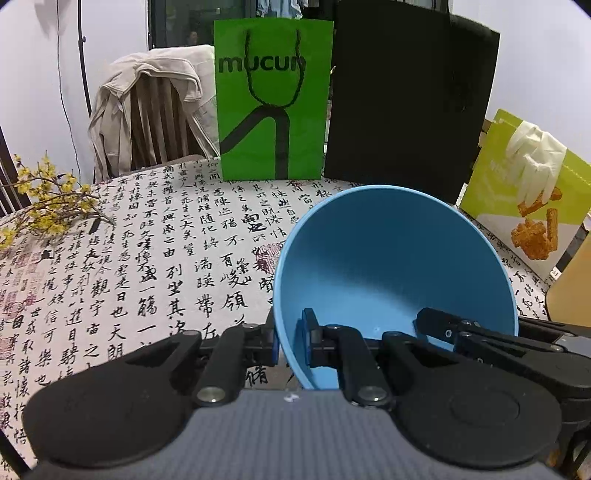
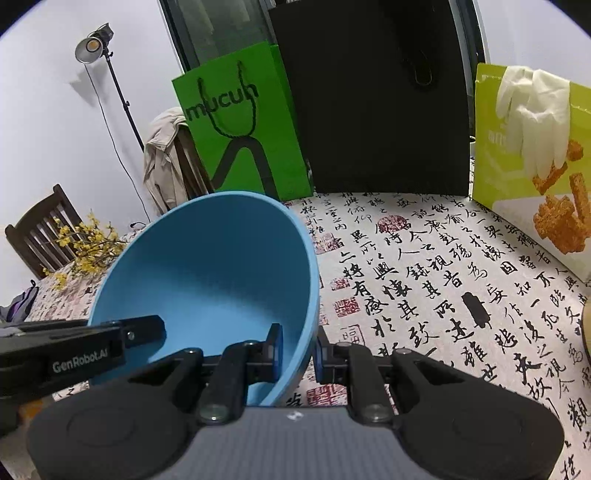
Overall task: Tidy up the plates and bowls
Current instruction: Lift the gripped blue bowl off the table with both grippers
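I see pale walls, a dark window (image 2: 221,33), a lit studio lamp (image 2: 93,43) on its stand, and wooden chairs (image 2: 40,229), one draped with a beige jacket (image 1: 147,107).

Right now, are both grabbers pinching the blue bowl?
Touching. The left wrist view shows the left gripper clamped over the blue bowl wall; the right wrist view shows the right gripper clamped on the opposite side.

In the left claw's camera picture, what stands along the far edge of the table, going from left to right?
Yellow flower sprig → wooden chair draped with a beige jacket → bright green paper bag → tall black paper bag → yellow-green snack box with a white glove hung on it.
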